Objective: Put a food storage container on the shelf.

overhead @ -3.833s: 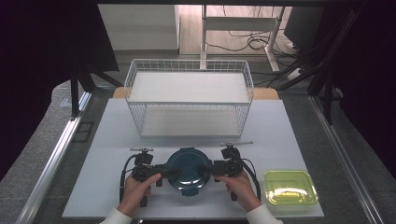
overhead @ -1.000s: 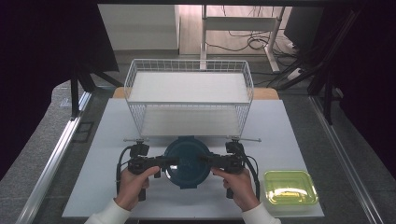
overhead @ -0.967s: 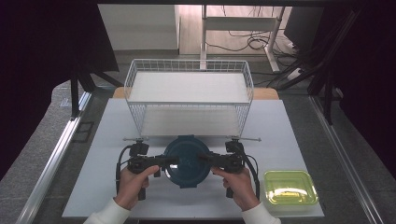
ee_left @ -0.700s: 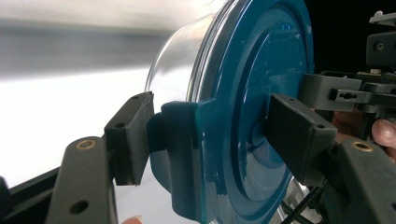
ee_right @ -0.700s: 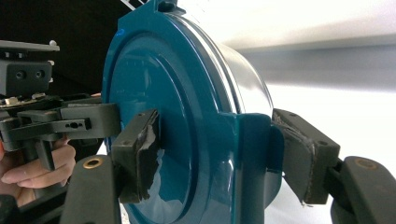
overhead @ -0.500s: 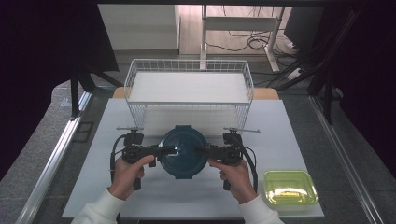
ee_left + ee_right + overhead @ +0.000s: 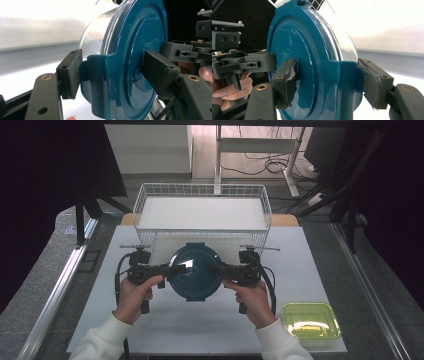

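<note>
Container (image 7: 194, 271) level — lid upward

There is one round container with a dark teal lid (image 7: 193, 271). There are two grippers: the left gripper (image 7: 156, 269) and the right gripper (image 7: 230, 268), each with two black jaws. Two hands hold them, the left hand (image 7: 131, 297) and the right hand (image 7: 253, 299). There is one white wire basket (image 7: 202, 215), one yellow-green tray (image 7: 311, 320), and one white surface (image 7: 200, 330) under all.

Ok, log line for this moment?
left gripper: shut on container | right gripper: shut on container | container: lidded, off table, before wire basket
</note>
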A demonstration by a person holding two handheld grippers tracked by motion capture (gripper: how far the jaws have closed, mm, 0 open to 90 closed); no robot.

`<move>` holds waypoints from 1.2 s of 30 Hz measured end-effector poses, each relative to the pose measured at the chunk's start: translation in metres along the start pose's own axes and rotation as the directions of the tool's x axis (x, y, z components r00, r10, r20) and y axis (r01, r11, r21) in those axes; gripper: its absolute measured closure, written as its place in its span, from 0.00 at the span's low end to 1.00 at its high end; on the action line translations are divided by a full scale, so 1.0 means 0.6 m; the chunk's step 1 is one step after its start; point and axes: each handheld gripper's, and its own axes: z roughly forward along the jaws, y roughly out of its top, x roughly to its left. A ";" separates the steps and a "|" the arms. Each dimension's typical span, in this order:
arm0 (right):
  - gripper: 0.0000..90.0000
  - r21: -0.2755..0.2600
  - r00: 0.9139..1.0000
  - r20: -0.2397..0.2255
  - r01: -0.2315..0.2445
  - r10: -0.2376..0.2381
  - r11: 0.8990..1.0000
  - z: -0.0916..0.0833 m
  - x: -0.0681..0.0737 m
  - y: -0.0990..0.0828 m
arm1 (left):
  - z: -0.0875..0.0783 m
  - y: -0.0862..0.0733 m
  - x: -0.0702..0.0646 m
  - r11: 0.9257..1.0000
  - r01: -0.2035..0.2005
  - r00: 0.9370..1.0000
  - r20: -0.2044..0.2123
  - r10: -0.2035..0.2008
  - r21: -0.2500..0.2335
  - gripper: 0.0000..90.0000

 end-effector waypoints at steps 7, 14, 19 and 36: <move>0.38 -0.023 1.000 0.001 0.015 -0.015 1.000 -0.009 0.014 0.022 | -0.009 0.022 -0.012 1.000 -0.011 1.000 0.003 0.011 -0.023 0.38; 0.38 -0.034 1.000 -0.010 0.016 -0.017 0.999 -0.014 0.019 0.047 | -0.014 0.048 -0.020 0.999 -0.032 0.999 -0.001 0.032 -0.041 0.38; 0.38 -0.046 1.000 -0.013 0.016 -0.017 0.999 -0.017 0.023 0.063 | -0.018 0.069 -0.026 0.998 -0.041 0.999 -0.002 0.041 -0.044 0.38; 0.39 -0.063 1.000 -0.019 0.009 -0.010 0.998 -0.019 0.030 0.124 | -0.019 0.137 -0.032 0.996 -0.064 0.998 0.003 0.064 -0.058 0.39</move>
